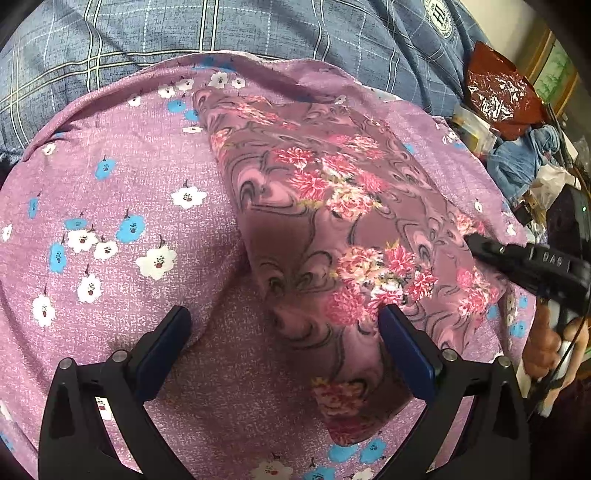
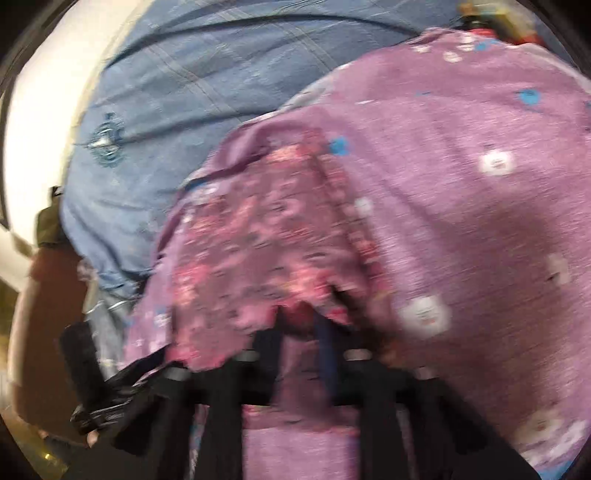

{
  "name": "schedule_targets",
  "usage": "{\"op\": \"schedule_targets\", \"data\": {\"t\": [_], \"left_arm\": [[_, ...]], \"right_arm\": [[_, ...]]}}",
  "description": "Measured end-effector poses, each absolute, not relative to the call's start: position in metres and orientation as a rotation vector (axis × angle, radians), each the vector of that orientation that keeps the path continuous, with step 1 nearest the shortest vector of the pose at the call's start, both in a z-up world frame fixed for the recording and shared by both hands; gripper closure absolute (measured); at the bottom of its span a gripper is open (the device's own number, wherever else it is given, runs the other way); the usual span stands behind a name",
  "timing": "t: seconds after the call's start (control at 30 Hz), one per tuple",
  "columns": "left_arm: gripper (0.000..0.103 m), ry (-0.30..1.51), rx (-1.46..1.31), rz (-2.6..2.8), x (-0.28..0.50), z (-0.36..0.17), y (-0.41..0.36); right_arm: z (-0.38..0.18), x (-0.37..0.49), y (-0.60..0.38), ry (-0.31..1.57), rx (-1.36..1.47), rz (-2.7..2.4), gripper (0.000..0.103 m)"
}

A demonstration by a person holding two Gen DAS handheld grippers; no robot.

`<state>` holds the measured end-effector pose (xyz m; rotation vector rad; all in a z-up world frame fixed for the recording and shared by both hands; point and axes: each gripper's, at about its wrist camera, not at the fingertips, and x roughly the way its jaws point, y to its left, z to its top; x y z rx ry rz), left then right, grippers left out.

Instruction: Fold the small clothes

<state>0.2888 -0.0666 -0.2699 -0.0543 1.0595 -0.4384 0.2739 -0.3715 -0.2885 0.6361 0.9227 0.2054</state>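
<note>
A small mauve garment with pink flowers (image 1: pixel 325 229) lies on a purple cloth with white and blue flowers (image 1: pixel 122 206). My left gripper (image 1: pixel 284 328) is open just above the cloth, its fingers straddling the garment's near corner. My right gripper (image 1: pixel 476 240) reaches in from the right and pinches the garment's right edge. The right wrist view is blurred: the garment (image 2: pixel 266 236) drapes over the right gripper (image 2: pixel 299 328), whose fingers stand close together on its edge.
A blue plaid sheet (image 1: pixel 229 29) lies beyond the purple cloth. At the far right are a red foil bag (image 1: pixel 498 88), blue denim (image 1: pixel 524 158) and clutter. A hand (image 1: pixel 546 343) holds the right gripper.
</note>
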Motion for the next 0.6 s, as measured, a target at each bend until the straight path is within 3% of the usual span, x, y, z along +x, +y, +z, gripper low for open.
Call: {"op": "schedule_targets", "data": {"t": [0.2,0.27,0.4,0.47,0.6], "left_arm": [[0.001,1.023,-0.004,-0.422,0.284,-0.266,-0.071],[0.001,1.021,0.001,-0.426,0.284,-0.267,-0.072],[0.001,1.031,-0.053,-0.437,0.289,-0.265,-0.066],[0.001,0.994,-0.067,-0.424,0.291,-0.258,-0.061],[0.001,0.959,-0.126,-0.436,0.298,-0.251,-0.055]], "right_arm": [[-0.265,0.258,-0.368,0.792,0.536,0.130,0.095],[-0.261,0.257,-0.367,0.764,0.487,0.116,0.091],[-0.287,0.279,-0.362,0.908,0.467,0.069,0.093],[-0.275,0.275,-0.366,0.867,0.474,0.105,0.087],[-0.266,0.278,-0.372,0.836,0.536,0.169,0.057]]}}
